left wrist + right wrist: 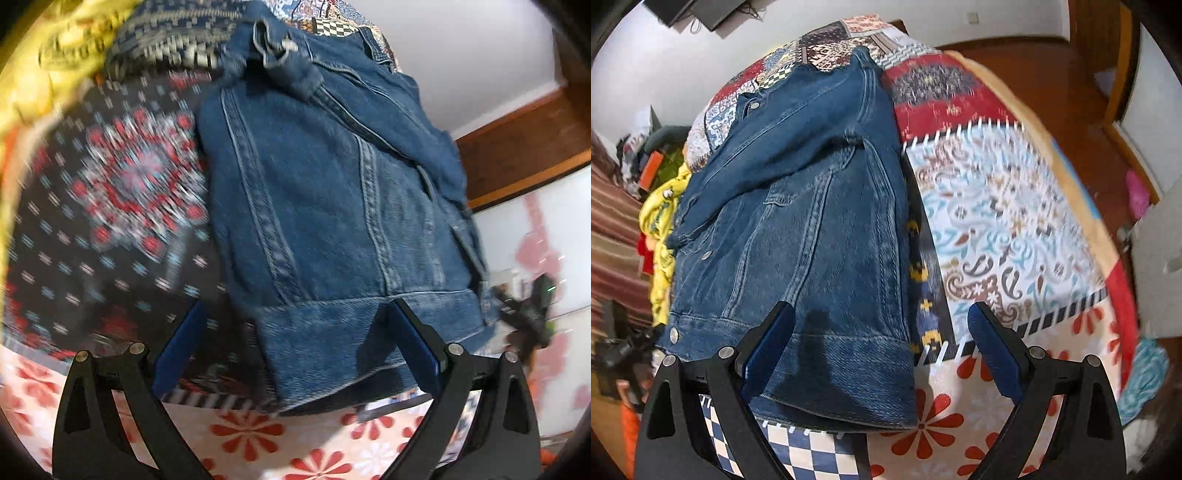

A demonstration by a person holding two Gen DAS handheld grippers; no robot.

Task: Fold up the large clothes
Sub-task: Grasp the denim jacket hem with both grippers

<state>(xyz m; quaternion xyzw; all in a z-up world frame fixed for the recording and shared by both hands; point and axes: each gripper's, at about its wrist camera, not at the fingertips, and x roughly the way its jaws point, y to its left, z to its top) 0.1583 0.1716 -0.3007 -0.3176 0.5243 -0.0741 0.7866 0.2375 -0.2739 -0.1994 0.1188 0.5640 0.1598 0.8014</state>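
denim jacket [812, 229] lies folded lengthwise, blue, on patchwork bedspread [997, 221].

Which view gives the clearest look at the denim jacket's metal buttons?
The right wrist view: the denim jacket shows its front placket there, with metal buttons visible along the edge. The left wrist view shows the denim jacket mostly as seamed panels and hem, motion-blurred, with no button discernible.

Jacket [812, 229]: mid-blue denim, paler stitched seams, silver buttons, one darker patch near the hem. Quilt [997, 206]: patchwork; red band, pale panel with teal and brown paisley, white panel with red-orange flowers, blue-and-white checks, black panel with red-and-white medallion. Cloth [44, 74]: yellow, dark print. Tools: black arms, blue pads [995, 354]. Floor [1071, 92]: brown wood.
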